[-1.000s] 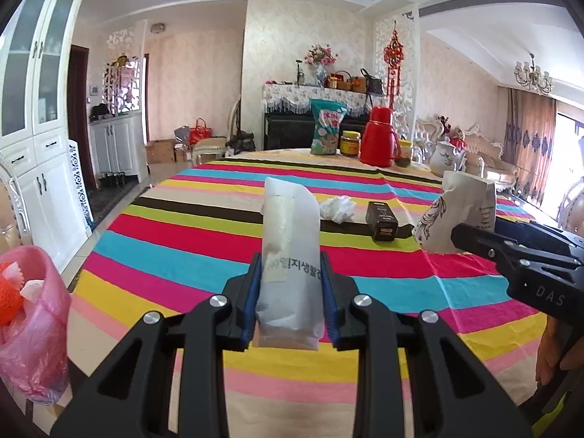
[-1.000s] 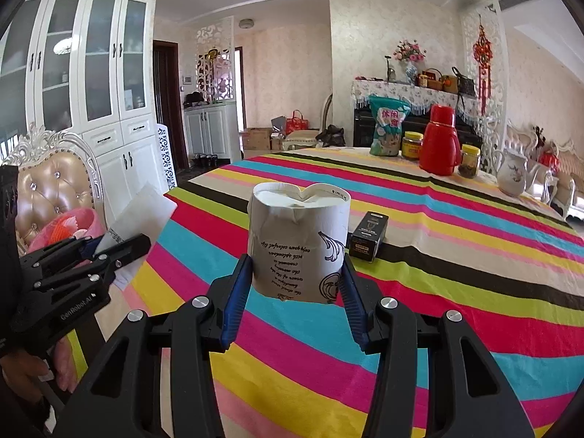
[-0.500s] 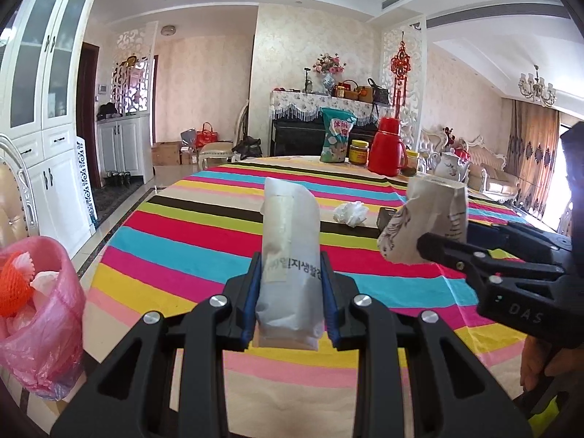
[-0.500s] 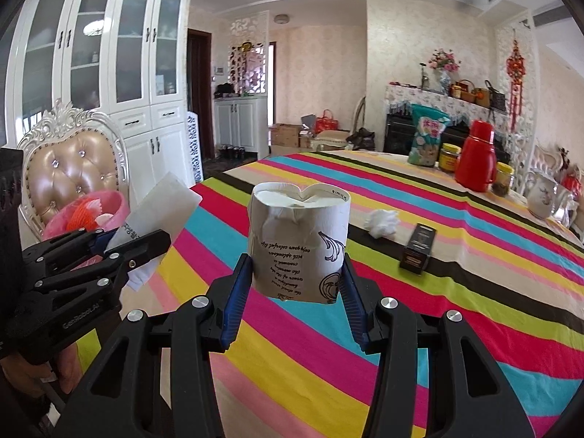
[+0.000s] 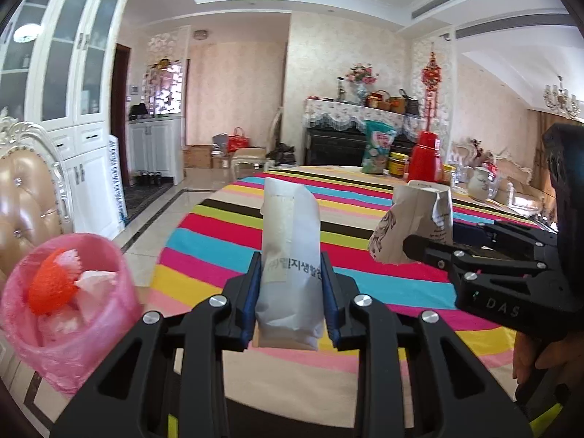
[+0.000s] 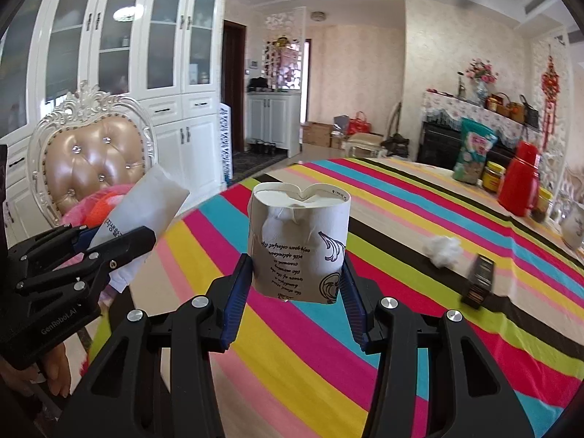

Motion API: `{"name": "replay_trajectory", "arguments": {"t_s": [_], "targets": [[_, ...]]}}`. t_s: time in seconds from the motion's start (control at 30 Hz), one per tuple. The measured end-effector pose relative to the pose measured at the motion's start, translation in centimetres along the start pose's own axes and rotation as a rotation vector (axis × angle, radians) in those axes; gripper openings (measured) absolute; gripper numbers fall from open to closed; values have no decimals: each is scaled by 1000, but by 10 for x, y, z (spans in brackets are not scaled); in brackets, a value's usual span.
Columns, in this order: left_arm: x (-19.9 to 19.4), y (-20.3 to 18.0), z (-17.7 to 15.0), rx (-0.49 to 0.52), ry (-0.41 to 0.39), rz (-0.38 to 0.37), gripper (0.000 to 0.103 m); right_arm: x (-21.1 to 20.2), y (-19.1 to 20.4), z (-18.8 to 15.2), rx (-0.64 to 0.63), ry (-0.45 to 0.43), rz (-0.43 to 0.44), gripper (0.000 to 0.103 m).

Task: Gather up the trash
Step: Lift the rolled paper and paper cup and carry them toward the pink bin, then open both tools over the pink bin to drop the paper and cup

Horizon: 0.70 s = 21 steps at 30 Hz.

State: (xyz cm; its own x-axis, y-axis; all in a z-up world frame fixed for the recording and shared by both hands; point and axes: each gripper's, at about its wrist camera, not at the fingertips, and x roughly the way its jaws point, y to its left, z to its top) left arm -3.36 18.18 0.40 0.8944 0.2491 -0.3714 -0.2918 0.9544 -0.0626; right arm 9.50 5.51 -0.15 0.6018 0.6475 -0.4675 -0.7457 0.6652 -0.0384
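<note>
- Left wrist view: I judge the step in hand is carrying both pieces of trash over to the pink bin bag (image 5: 69, 303), which sits low at the left, off the edge of the striped table (image 5: 233, 252). To do it well I would keep the squeeze steady, bring the tip over the bag's open mouth and only then let go.
- My left gripper (image 5: 290, 292) has its jaws clamped on the white packet (image 5: 290, 255), narrow gap, blue pads pressing both sides; the packet stands upright between them.
- Right wrist view: my right gripper (image 6: 297, 284) is closed on the crumpled paper cup (image 6: 297, 244), jaws set wider, the cup's rim dented inward by the squeeze. It is held above the table, not touching it.
- Left behind on the cloth are a white tissue wad (image 6: 443, 250) and a small dark box (image 6: 480, 281), near each other; I'd fetch them afterwards.
</note>
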Motion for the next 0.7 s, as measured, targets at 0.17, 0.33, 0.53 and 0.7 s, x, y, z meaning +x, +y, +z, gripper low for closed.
{"name": "replay_trajectory", "arguments": {"t_s": [0.17, 0.33, 0.53, 0.7], "targets": [[-10, 39, -2, -30, 4, 74, 29, 16, 35, 15, -39, -19, 79, 47], [-26, 80, -2, -64, -12, 151, 29, 34, 69, 26, -61, -20, 156, 47], [-45, 139, -7, -109, -19, 266, 29, 58, 115, 35, -93, -3, 281, 47], [-58, 186, -10, -158, -18, 354, 29, 78, 155, 42, -129, 16, 368, 47]]}}
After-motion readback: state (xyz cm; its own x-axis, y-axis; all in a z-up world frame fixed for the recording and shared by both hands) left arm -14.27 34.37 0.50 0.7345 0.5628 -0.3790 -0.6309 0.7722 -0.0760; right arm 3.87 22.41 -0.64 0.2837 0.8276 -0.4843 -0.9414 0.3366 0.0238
